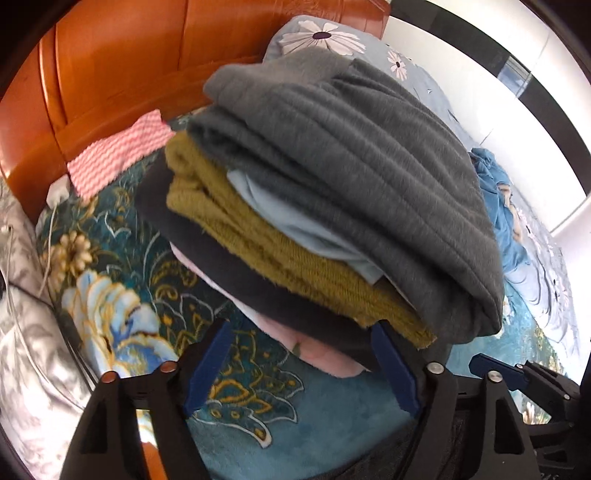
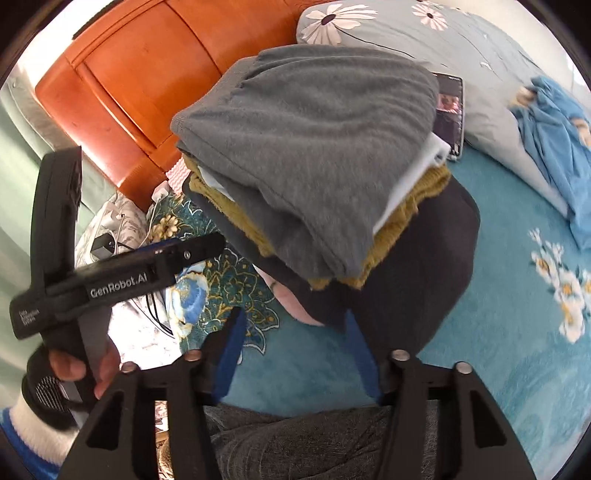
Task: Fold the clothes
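Observation:
A stack of folded clothes [image 1: 332,206] [image 2: 317,177] sits on the teal flowered blanket [image 2: 480,369]. A grey sweater [image 1: 362,155] lies on top. Under it are a pale blue piece, an olive knit [image 1: 236,229], a dark navy garment [image 2: 436,280] and a pink one [image 1: 317,350] at the bottom. My left gripper [image 1: 303,332] stands open at the stack's near edge, its blue pads on either side of the pink corner without pressing on it. My right gripper [image 2: 295,317] is open too, just short of the stack. More grey fabric [image 2: 295,435] lies below it.
An orange wooden headboard [image 1: 129,66] rises behind the stack. A flowered pillow [image 2: 406,33], a phone [image 2: 450,114] and a crumpled blue garment [image 2: 554,147] lie at the right. A pink zigzag cloth [image 1: 118,155], a charger with cables [image 2: 105,245] and a grey quilt [image 1: 29,350] are at the left.

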`<state>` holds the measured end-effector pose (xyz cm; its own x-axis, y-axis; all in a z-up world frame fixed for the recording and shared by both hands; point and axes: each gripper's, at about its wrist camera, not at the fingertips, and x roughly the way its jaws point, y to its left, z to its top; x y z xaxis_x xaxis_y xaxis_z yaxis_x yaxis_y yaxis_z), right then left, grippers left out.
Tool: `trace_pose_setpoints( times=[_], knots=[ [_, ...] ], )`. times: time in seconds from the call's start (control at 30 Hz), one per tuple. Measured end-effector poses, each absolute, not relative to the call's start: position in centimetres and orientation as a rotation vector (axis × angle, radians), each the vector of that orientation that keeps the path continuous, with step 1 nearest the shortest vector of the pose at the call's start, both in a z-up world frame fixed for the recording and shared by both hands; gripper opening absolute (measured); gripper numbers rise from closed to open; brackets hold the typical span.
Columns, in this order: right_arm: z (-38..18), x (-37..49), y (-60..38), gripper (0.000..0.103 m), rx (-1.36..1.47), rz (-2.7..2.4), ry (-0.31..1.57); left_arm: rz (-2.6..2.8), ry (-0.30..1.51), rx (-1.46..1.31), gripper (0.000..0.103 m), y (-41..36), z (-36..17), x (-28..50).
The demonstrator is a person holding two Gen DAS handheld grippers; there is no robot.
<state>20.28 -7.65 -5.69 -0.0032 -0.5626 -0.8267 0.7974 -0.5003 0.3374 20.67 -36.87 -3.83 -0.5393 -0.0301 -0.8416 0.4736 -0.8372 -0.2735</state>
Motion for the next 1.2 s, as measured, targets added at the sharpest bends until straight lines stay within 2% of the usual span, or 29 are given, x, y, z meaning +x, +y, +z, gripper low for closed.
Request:
trace_pose_setpoints(
  times=[0.1, 0.2, 0.27, 0.6, 0.67, 0.77, 1.2],
  knots=[
    [-6.1, 20.4, -7.1, 0.066, 1.251, -1.715, 0.269, -2.401, 0.719, 1.318, 0.097, -36.4, -4.2, 21.0],
    [-6.6, 20.3, -6.6, 0.07, 1.262, -1.732, 0.243, -2.41, 0.694, 1.327, 0.103, -35.7, -4.4, 21.0],
    [-6.9, 20.3, -6.3, 0.077, 1.273, -1.749, 0.23, -2.419, 0.68, 1.331, 0.103, -35.3, -4.5, 21.2],
    [-7.6, 21.0, -6.7, 0.081, 1.271, -1.782, 0.249, -2.443, 0.635, 1.335, 0.103, -34.1, -5.0, 21.0],
    [-7.6, 21.0, -6.7, 0.092, 1.268, -1.79, 0.251, -2.446, 0.633, 1.317, 0.103, -34.2, -5.0, 21.1],
    [-7.6, 20.9, -6.7, 0.098, 1.26, -1.802, 0.247, -2.44, 0.638, 1.306, 0.103, -34.4, -5.1, 21.3],
    [-8.2, 20.8, -6.6, 0.102, 1.272, -1.831, 0.247, -2.437, 0.674, 1.343, 0.103, -34.3, -6.2, 21.1]
  ],
)
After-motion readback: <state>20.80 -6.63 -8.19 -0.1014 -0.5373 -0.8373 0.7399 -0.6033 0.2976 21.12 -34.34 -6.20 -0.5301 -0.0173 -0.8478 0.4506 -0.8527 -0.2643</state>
